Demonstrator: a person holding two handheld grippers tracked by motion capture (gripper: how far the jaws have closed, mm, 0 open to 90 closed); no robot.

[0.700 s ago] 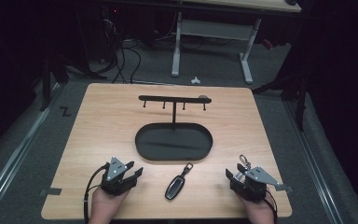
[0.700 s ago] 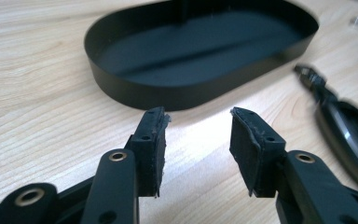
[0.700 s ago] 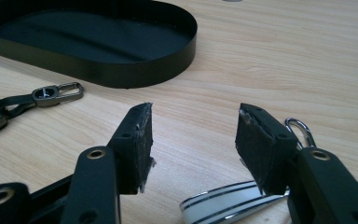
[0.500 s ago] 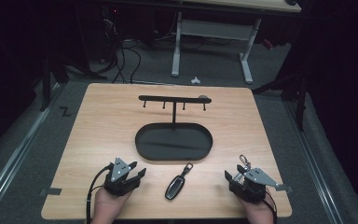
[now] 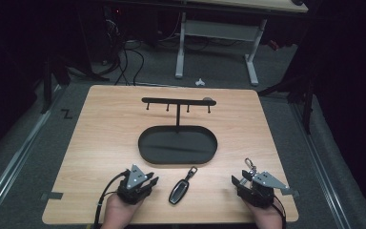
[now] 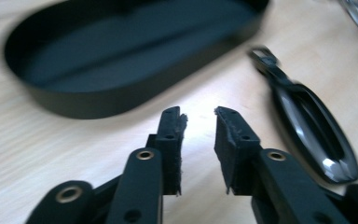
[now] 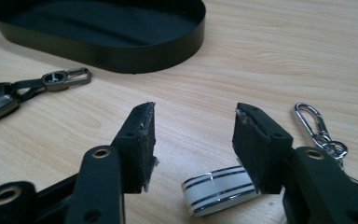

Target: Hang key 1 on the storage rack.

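A glossy black car key fob is laid near the wooden table's front edge, its clip end angled toward the far right corner. Left gripper and right gripper are held apart-jawed, empty.

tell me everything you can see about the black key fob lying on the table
The key fob is a slim, glossy black piece with a rounded body that tapers to a strap ending in a small metal clasp. It lies flat on the wooden table, near the front edge, just in front of the black oval tray, clasp end toward the tray. It sits between the left gripper and right gripper; neither touches it.
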